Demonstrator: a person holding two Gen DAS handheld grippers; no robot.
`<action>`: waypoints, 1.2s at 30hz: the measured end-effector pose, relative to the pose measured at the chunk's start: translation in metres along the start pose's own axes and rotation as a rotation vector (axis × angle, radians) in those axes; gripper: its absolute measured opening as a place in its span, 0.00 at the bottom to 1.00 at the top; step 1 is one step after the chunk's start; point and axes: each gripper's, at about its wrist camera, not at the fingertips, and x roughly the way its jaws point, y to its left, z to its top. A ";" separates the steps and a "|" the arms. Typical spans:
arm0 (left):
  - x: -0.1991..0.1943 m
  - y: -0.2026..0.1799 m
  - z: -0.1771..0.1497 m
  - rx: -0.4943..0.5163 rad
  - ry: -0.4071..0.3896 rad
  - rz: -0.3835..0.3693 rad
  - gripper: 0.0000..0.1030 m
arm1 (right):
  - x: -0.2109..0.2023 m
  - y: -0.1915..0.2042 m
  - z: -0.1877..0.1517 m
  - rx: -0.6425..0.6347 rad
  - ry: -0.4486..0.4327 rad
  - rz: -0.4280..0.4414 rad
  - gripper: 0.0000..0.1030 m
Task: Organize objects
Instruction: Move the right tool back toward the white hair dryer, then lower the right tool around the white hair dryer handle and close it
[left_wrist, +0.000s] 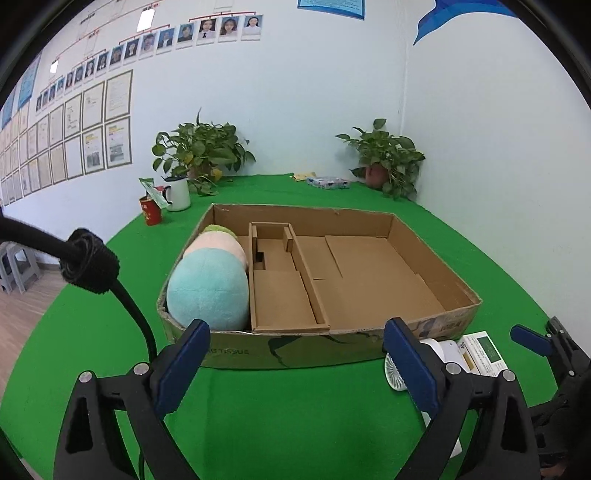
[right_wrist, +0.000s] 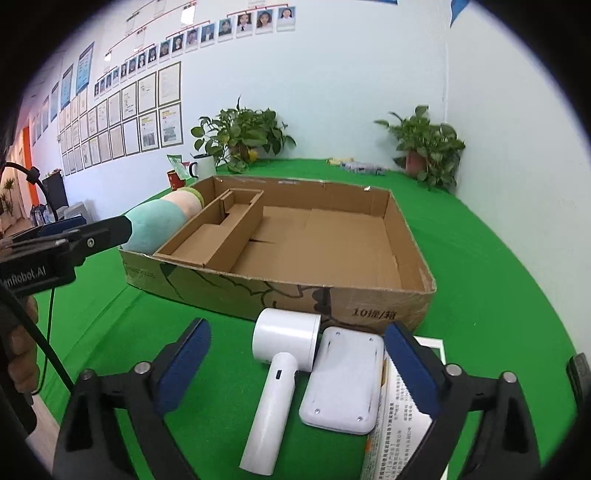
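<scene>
White handheld fan (right_wrist: 280, 373) lies beside a white device (right_wrist: 341, 380) between the right hand-held gripper's (right_wrist: 295, 373) spread jaws.

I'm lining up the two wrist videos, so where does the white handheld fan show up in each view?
Left wrist: the white handheld fan lies at lower right, mostly hidden behind a gripper finger, just in front of the cardboard box.
Right wrist: the fan is at bottom centre, in full view on the green cloth, between the open fingers.
Shared landmark: the plush toy in the box's left compartment.
</scene>
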 end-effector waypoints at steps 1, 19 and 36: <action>0.001 0.000 0.000 0.004 0.004 0.003 0.93 | 0.000 0.000 0.000 -0.004 -0.001 0.003 1.00; 0.046 0.003 -0.042 -0.047 0.204 -0.209 0.93 | 0.029 0.000 -0.050 0.116 0.218 0.139 1.00; 0.073 -0.001 -0.064 -0.127 0.349 -0.436 0.87 | 0.036 0.030 -0.062 0.005 0.305 0.182 0.35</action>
